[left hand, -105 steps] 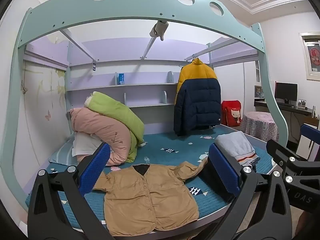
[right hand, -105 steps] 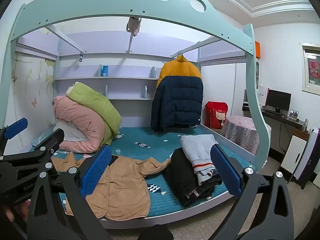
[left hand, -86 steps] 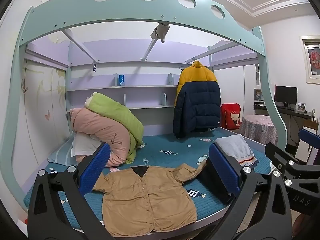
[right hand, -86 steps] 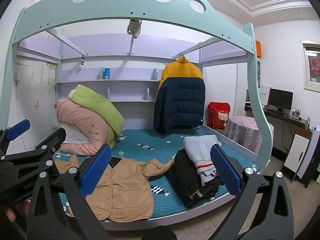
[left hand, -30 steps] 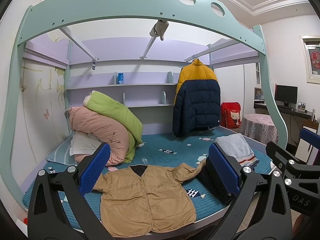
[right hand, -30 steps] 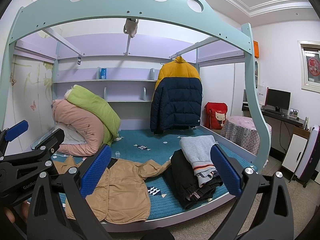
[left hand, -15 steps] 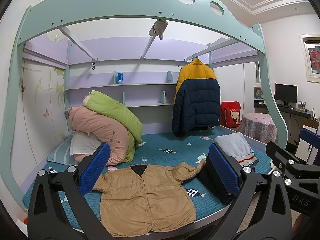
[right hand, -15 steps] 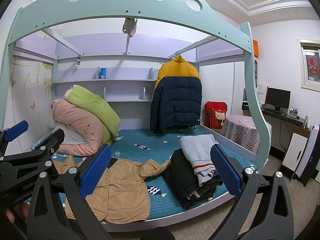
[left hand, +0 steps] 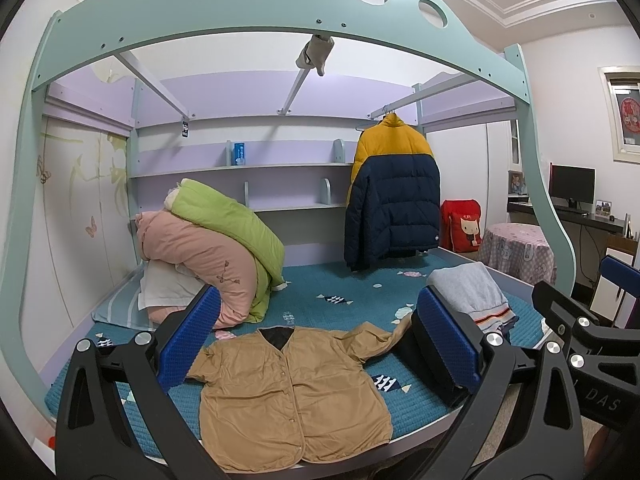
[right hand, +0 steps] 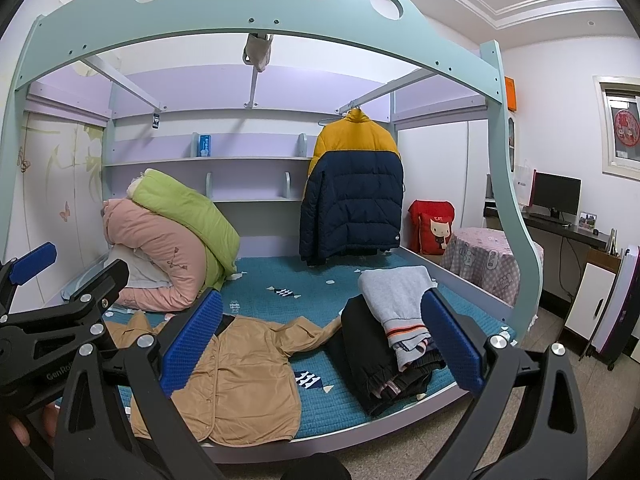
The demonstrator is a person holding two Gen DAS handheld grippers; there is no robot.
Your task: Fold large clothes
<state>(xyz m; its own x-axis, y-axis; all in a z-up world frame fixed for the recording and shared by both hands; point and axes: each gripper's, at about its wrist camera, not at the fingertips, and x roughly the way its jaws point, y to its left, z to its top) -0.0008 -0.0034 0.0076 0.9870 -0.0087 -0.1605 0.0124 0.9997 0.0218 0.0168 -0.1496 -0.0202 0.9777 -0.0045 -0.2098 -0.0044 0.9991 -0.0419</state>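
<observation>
Under the teal arch stood one bed (left hand: 360, 292) with a blue quilted cover. Two rolled quilts, one pink (left hand: 192, 252) and one green (left hand: 228, 216), leaned at its head, and one yellow-and-navy puffer jacket (left hand: 392, 200) hung from the rail. One tan jacket (left hand: 288, 392) lay spread flat, front up, at the near edge of the bed. Just right of it sat one pile of folded clothes (right hand: 396, 328), grey on black. Two grippers hovered before the bed, touching nothing: the left gripper (left hand: 320, 344) and the right gripper (right hand: 320, 340), each with blue pads spread wide.
</observation>
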